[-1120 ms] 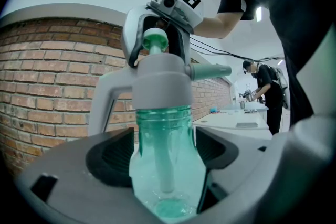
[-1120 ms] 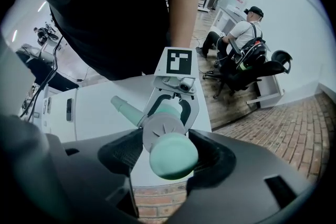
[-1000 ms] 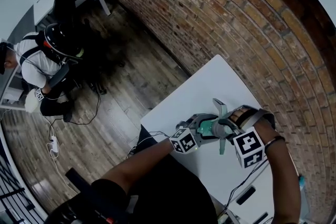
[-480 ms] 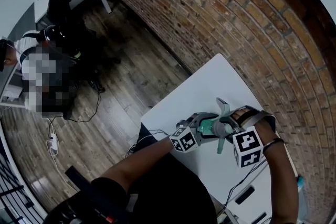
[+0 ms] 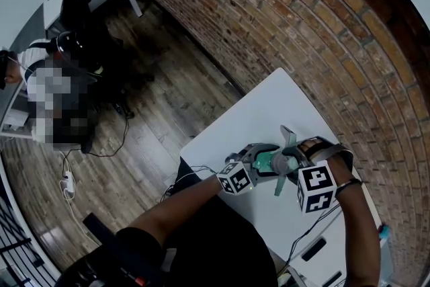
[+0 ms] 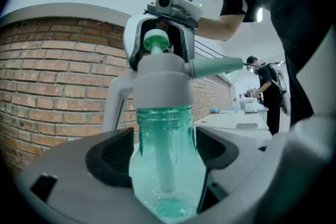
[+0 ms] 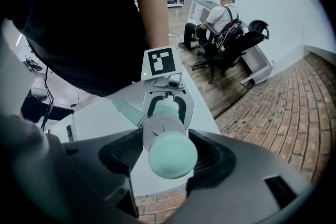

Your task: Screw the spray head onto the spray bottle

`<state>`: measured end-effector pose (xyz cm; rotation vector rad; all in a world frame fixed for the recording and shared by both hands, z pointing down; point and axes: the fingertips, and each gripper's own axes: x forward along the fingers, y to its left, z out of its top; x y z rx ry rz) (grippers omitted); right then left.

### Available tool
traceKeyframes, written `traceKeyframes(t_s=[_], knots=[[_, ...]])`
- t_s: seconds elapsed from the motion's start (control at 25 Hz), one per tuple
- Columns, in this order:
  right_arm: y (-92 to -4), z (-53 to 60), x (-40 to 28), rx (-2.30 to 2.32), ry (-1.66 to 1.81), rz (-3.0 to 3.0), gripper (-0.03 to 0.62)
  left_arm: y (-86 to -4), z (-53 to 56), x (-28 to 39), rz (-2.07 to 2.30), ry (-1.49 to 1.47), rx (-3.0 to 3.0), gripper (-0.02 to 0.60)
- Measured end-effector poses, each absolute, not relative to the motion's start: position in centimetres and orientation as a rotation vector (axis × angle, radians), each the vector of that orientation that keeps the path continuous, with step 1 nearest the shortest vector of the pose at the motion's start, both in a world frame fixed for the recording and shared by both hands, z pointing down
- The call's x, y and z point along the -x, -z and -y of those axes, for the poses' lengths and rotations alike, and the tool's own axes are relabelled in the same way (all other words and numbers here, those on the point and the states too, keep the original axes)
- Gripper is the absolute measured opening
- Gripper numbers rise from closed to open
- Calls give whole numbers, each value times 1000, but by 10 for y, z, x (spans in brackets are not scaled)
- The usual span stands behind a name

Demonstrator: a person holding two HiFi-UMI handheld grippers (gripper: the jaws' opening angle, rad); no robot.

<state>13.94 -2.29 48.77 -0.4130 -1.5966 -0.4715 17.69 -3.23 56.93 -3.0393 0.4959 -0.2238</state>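
Green see-through plastic sits between the fingers point(image 6: 113, 157) of the left gripper point(image 6: 167, 149), which are shut tight on the spray bottle point(image 6: 167, 165). The grey spray head point(image 6: 163, 81) sits on the bottle's neck, just past those fingers. The right gripper point(image 7: 170, 157) squeezes that head from the other end. I think the best way is to hold the bottle very still, keep the head straight on the neck, and turn the right gripper slowly until it feels snug. Both are up in the air, with the white bench point(image 5: 262, 117) farther below. Since a second ago, the head has turned a little.
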Motion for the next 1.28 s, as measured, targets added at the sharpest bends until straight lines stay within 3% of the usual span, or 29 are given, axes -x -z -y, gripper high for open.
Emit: traceKeyframes(t_s=[1.28], knots=[[-485,32,-140,43,182,1756,274,-568,33,-177,-503,219,3043,356]])
